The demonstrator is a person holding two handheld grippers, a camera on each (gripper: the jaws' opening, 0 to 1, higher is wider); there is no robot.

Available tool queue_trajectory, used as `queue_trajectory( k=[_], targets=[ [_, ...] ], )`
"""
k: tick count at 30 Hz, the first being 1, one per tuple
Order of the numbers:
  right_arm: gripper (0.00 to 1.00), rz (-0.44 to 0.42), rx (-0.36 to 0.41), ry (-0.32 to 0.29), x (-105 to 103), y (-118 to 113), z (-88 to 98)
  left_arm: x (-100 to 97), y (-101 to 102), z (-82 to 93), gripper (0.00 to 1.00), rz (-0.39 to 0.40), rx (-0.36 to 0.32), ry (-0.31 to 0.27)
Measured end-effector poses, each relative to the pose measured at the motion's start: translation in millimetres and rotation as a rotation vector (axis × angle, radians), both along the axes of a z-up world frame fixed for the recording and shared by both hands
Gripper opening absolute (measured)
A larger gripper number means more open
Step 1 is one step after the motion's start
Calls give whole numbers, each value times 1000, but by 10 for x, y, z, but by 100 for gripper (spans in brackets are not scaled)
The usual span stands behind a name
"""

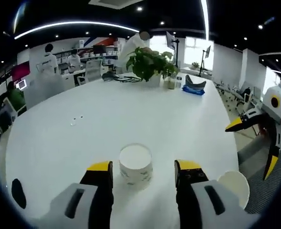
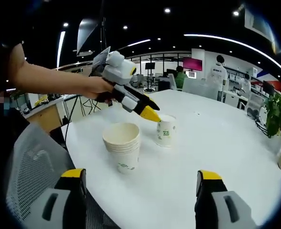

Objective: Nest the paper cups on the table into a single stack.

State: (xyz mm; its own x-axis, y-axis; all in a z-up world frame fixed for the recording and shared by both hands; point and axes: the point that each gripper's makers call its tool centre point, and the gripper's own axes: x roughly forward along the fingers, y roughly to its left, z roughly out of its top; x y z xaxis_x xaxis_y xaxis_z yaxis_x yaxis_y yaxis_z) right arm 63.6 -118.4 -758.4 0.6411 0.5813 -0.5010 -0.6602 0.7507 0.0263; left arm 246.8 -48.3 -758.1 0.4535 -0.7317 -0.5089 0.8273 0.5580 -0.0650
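Observation:
A single white paper cup with a green print stands upright on the round white table. My left gripper is open, its yellow-tipped jaws on either side of the cup and apart from it. A stack of nested cups sits near the table's edge at lower right. My right gripper hangs open off the table's right edge. In the right gripper view, the stack stands ahead of my open right gripper, which holds nothing. The left gripper, held by a hand, reaches to the single cup.
A potted plant and a blue item stand at the table's far side. Small bits lie mid-left. A grey mesh chair is beside the near table edge. People sit and stand at desks behind.

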Motion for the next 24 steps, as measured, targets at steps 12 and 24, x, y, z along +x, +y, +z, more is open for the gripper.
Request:
queue_trajectory(
  k=[12, 24],
  targets=[
    [96, -8, -7, 3, 9, -31, -19, 196, -59, -199, 48, 47, 17, 33],
    [95, -9, -21, 6, 5, -36, -32, 242, -199, -262, 44, 18, 31, 29]
  ],
)
